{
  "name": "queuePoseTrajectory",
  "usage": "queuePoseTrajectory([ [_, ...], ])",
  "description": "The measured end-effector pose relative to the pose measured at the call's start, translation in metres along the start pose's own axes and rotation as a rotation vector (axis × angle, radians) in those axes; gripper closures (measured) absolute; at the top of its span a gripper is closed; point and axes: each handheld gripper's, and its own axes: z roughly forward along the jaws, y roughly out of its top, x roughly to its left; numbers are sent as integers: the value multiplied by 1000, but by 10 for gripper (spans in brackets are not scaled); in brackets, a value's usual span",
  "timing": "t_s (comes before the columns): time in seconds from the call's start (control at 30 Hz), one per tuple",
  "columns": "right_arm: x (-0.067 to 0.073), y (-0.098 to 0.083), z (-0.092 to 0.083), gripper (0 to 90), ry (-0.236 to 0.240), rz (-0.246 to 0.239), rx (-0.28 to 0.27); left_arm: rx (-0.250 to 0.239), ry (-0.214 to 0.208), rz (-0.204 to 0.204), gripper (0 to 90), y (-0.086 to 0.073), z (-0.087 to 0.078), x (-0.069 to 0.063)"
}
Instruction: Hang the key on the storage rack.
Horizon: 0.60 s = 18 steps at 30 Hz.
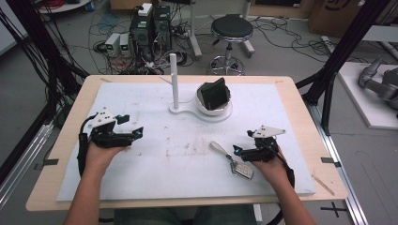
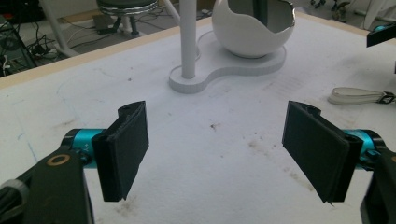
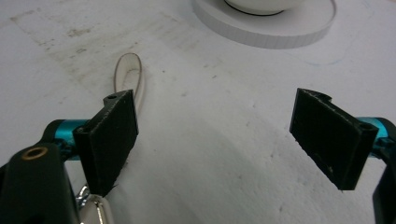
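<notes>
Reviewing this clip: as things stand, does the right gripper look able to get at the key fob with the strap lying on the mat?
Probably yes. The right gripper is open, and the key fob with its strap lies just beside it on the mat, with nothing between them.

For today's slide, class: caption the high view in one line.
Two open hand-held grippers, left and right, flank a strapped key fob before a white stand.

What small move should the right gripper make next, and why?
Probably shift the right gripper toward its own left and lower it over the key fob. Its fingers are open and empty; the fob and its strap lie just beside the left one, not between them.
</notes>
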Motion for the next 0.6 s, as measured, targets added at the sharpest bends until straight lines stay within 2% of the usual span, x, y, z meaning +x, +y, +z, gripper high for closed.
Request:
queuePoseTrajectory([
  [0.1, 8, 4, 7, 154, 26, -16, 20, 6, 7, -10, 228, -3, 1, 2],
  [0.23, 17, 8, 13, 155, 62, -41, 44, 14, 8, -4, 228, -5, 1, 2],
  [0.3, 20, 8, 15, 155, 68, -52, 51, 15, 7, -3, 228, -5, 2, 1],
  [0.4, 26, 7, 18, 155, 81, -82, 90, 19, 3, 1, 228, -5, 4, 0],
  [0.43, 27, 6, 19, 169, 90, -95, 112, 24, 2, 3, 228, -5, 4, 0],
  [0.5, 29, 5, 20, 190, 99, -99, 122, 34, -3, 8, 228, -6, 6, -1],
  [0.6, 31, 4, 20, 277, 125, -124, 149, 36, -8, 11, 228, -6, 8, -2],
])
